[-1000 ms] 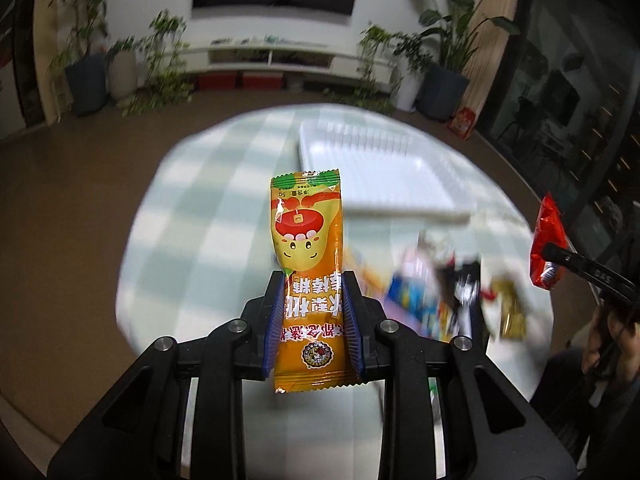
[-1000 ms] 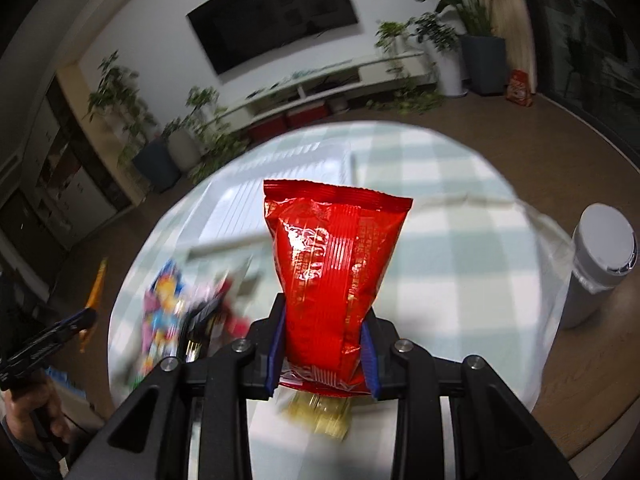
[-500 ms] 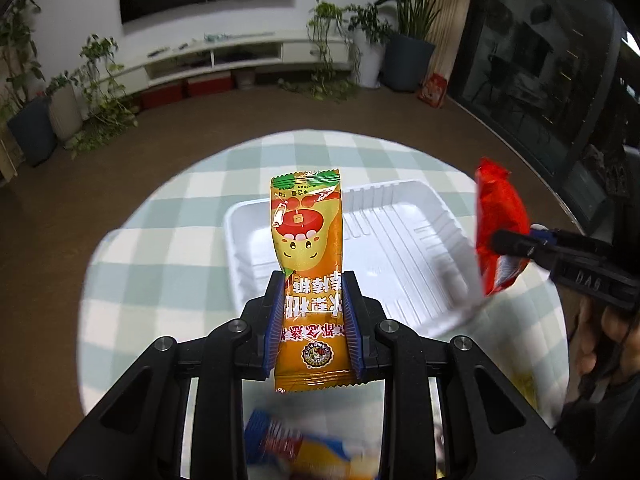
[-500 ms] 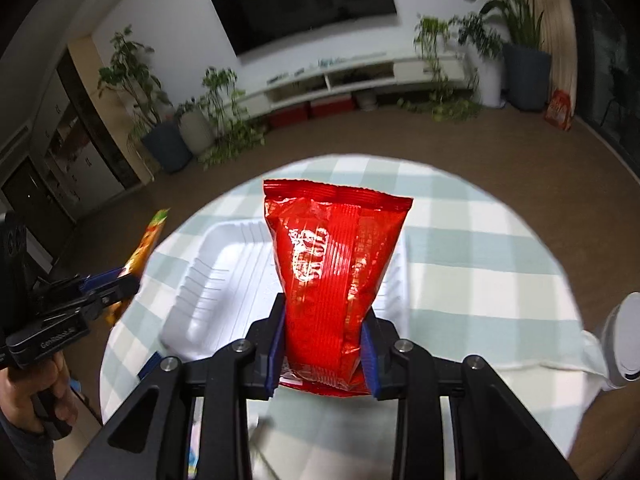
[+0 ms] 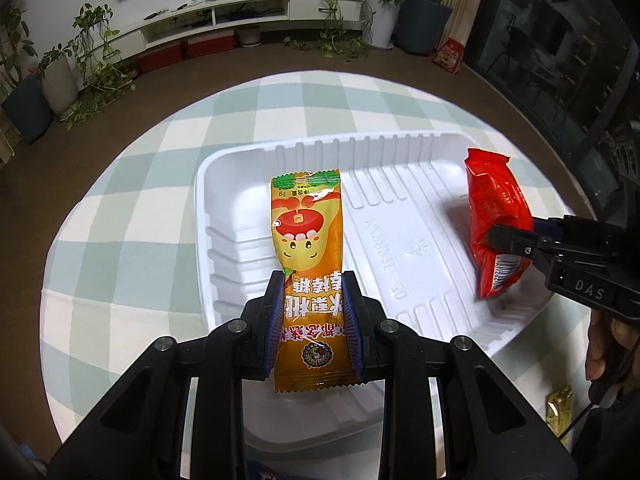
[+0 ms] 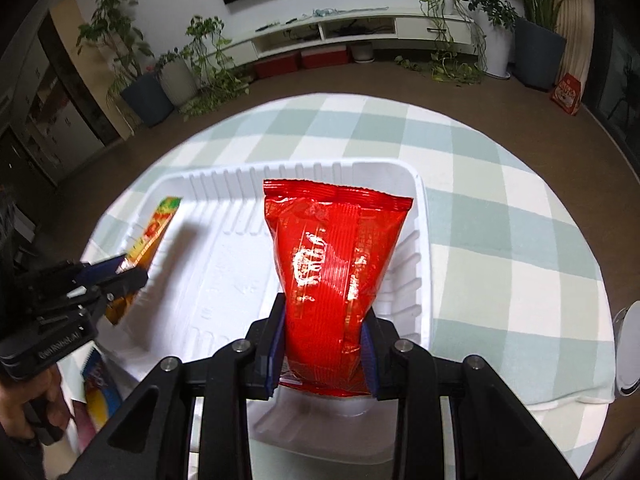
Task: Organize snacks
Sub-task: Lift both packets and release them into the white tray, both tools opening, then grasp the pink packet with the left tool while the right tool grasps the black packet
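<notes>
A white ribbed plastic tray (image 5: 404, 208) (image 6: 224, 248) lies on a round table with a green and white checked cloth (image 5: 140, 184). My left gripper (image 5: 313, 292) is shut on a long orange candy packet (image 5: 306, 236), which hangs above the tray's left half. My right gripper (image 6: 324, 316) is shut on a red snack bag (image 6: 334, 256), held over the tray's right half. Each gripper shows in the other's view: the red snack bag (image 5: 496, 224) at the right, the orange candy packet (image 6: 154, 232) at the left.
A gold wrapped sweet (image 5: 560, 414) lies on the cloth at the near right. Blue and yellow snack packets (image 6: 98, 392) lie near the table's front left. A white bin lid (image 6: 628, 344) stands off the table's right edge. Potted plants and a low TV shelf line the far wall.
Both grippers swung from the pile of loose snacks over to the white tray and came lower, each still holding its packet. The tray now fills the middle of both views.
</notes>
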Action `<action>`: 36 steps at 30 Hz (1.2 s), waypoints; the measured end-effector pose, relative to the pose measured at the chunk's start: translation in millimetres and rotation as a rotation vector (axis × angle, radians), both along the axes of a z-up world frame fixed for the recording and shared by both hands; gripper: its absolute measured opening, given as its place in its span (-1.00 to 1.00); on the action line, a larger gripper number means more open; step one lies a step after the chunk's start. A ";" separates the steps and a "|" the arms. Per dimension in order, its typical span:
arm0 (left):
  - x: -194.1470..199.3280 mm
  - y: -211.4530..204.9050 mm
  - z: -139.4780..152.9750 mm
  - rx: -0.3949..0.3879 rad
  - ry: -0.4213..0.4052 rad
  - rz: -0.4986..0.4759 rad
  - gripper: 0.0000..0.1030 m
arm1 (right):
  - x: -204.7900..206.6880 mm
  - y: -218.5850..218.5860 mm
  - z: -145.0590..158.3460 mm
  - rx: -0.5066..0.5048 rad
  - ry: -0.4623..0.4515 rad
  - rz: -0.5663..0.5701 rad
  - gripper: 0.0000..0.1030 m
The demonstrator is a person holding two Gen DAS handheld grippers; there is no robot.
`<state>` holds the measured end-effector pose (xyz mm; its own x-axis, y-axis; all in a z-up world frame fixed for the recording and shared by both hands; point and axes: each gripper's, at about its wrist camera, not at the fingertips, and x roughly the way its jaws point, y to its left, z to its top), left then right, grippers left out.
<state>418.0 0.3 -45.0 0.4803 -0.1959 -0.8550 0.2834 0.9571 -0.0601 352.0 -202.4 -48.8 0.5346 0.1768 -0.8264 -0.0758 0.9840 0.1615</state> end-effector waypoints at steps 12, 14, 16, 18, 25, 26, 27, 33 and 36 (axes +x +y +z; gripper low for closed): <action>7.7 -5.1 -24.7 0.051 0.048 0.020 -0.38 | 1.4 -0.8 -4.3 -0.031 -0.015 -0.002 0.00; 7.0 -4.6 -23.1 0.047 0.039 0.020 0.00 | -0.2 -1.7 -3.5 -0.019 -0.017 -0.003 0.10; 5.0 -4.2 -17.6 0.041 0.018 0.019 0.16 | -2.5 -1.8 -0.3 -0.007 -0.025 0.004 0.13; 3.8 -2.6 -11.3 0.048 0.002 0.033 0.21 | -6.2 -1.9 5.5 0.002 -0.047 0.010 0.16; -31.1 16.1 41.8 -0.004 -0.108 0.073 0.50 | -29.5 -8.6 27.2 0.055 -0.126 0.026 0.34; -41.0 20.9 50.3 -0.018 -0.130 0.078 0.64 | -34.9 -9.3 30.8 0.060 -0.140 0.027 0.37; -50.8 25.5 57.3 -0.028 -0.146 0.088 0.83 | -42.3 -10.2 36.4 0.061 -0.168 0.028 0.40; -136.2 67.4 76.8 -0.121 -0.206 0.176 0.98 | -89.5 -17.7 67.0 0.064 -0.330 -0.033 0.48; -179.5 83.9 63.9 -0.142 -0.145 0.242 0.98 | -120.7 -19.9 70.2 0.057 -0.363 -0.073 0.62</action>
<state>238.5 84.2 18.9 0.6422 -0.1732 -0.7467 0.0633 0.9828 -0.1735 231.3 -222.3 21.4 0.8039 0.1677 -0.5707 -0.0685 0.9792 0.1912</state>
